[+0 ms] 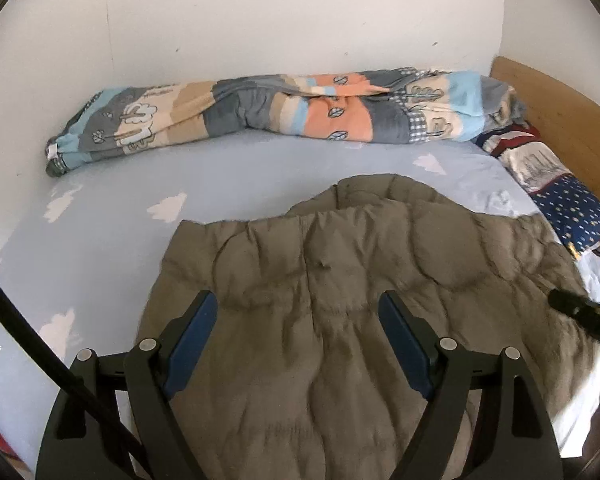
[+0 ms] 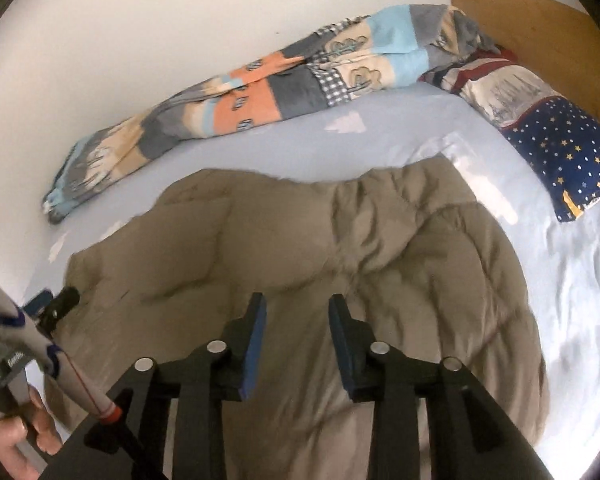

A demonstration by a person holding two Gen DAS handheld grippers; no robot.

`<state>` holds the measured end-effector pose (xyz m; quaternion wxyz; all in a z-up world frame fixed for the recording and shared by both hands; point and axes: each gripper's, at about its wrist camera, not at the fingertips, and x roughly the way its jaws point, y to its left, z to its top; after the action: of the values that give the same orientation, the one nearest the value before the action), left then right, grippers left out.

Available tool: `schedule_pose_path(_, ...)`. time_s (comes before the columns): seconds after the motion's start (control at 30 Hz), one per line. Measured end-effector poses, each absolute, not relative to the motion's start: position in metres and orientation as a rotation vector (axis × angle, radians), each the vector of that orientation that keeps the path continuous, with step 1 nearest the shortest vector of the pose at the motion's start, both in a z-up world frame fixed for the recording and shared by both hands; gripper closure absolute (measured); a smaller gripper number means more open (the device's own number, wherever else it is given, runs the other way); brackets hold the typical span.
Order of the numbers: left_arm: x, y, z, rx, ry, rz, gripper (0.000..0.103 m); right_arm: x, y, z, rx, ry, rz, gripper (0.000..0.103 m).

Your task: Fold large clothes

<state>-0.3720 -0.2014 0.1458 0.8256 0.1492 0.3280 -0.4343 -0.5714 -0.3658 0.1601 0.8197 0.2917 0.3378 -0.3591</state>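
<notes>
Left wrist view: a padded olive-brown jacket (image 1: 332,312) lies spread on a bed sheet (image 1: 100,248) of pale blue printed with white clouds, reaching from the sheet's near edge toward its middle. The left gripper (image 1: 298,312) hangs above the garment with its blue-padded jaws spread wide, nothing between them; the pads do not touch the cloth. At the right edge of this view a dark tip of the right gripper (image 1: 572,308) enters over the jacket's side.

Right wrist view: the right gripper (image 2: 296,312) sits over the same jacket (image 2: 380,240), jaws parted by a narrow gap and pinching nothing. The left gripper (image 2: 52,308) shows at the far left by the jacket's left edge, with a person's hand (image 2: 12,436) on its handle.

Along the bed's far edge, against the white wall (image 1: 300,20), a rolled patchwork quilt (image 1: 284,108) in blue, grey and orange stretches almost the full width. At the right corner, a star-printed navy pillow (image 2: 560,152) rests beside the wooden headboard (image 1: 556,120), apart from the jacket.
</notes>
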Motion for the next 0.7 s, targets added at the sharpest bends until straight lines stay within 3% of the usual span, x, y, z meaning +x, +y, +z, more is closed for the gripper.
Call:
schedule_pose_path(0.2,-0.405,-0.155,0.131,0.287,0.800,-0.933,0.021,-0.588,-0.307,0.153,0.630,0.727,-0.688,0.063)
schedule_pose_path(0.43,-0.399,-0.165,0.076,0.283,0.914,-0.849,0.021,-0.552,-0.283,0.132,0.503,0.805,-0.676,0.056)
schedule_pose_path(0.7,-0.405,-0.180,0.069,0.355,0.846,-0.833,0.015,-0.523,-0.282,0.101,0.397,0.940,-0.683,0.052)
